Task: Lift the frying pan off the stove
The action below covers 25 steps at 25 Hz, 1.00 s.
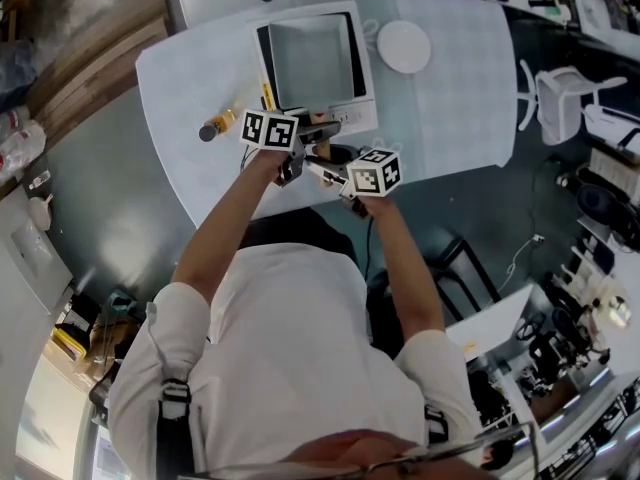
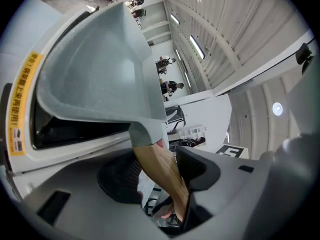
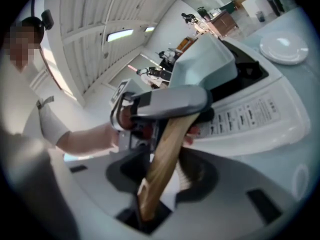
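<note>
**Worktop** (image 1: 180, 78): pale and rounded. It carried everything, and the person stood at its near edge.

**Stove** (image 1: 352, 118): white case with a black top, set about midway between the worktop's left and right edges. Its control panel faced the near edge, presumably to keep the buttons within reach.

**Frying pan** (image 1: 312, 60): square and grey, lying over the stove's black top. From where I stood I could not tell whether its base touched the glass. It had not been carried clear, so the lift looked not yet done.

**Plate** (image 1: 404, 46): white and bare, just beside the stove's far right corner, towards the far edge and out of the way of the work.

**Left tongs** (image 2: 159, 166): jaws apart, one on either side of the handle close to the pan's wall. Daylight showed between the wood and one pad, so there was no firm clamp. A hold this near the pan would best steady its weight.

**Right tongs** (image 3: 165, 169): also apart around the same handle, but nearer its free end, with a gap beside one pad. Two holds on one handle would probably stop the pan from tipping.

**Handle** (image 2: 150, 151): wooden, pointing towards the near edge.

**Bottle** (image 1: 218, 125): lying towards the near left edge, not in use.
</note>
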{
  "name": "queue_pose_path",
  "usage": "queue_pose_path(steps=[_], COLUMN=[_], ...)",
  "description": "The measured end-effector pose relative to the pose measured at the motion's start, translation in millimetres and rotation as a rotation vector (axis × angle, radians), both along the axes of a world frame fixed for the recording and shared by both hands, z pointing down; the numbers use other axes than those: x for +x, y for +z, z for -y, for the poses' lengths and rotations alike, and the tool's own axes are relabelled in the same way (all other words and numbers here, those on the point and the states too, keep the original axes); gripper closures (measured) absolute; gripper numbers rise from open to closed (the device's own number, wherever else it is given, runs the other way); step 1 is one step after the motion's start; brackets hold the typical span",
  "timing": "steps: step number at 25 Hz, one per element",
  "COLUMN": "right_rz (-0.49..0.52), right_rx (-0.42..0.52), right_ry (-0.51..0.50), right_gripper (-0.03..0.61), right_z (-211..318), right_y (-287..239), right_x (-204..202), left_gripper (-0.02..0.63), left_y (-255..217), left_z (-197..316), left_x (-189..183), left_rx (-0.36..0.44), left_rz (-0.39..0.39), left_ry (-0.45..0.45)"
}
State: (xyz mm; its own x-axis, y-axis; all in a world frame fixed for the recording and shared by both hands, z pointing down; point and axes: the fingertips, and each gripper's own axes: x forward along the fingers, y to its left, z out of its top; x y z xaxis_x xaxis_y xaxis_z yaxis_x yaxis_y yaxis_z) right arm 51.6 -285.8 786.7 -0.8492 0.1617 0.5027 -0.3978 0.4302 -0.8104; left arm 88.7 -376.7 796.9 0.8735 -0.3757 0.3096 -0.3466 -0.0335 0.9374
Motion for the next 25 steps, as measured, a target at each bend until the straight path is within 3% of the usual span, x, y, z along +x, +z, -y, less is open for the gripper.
queue_pose_path(steps=[10, 25], right_rz=[0.092, 0.085], right_rx=[-0.035, 0.022], right_ry=[0.053, 0.099], right_gripper=[0.421, 0.422], right_z=[-0.6, -5.3], right_y=[-7.7, -24.3], right_x=[-4.6, -5.7], left_gripper=[0.394, 0.396], left_y=[-5.7, -26.8], left_z=[0.4, -6.3], left_x=[-0.3, 2.8], left_rx=[0.021, 0.061], left_rz=[-0.063, -0.065], left_ry=[-0.024, 0.035])
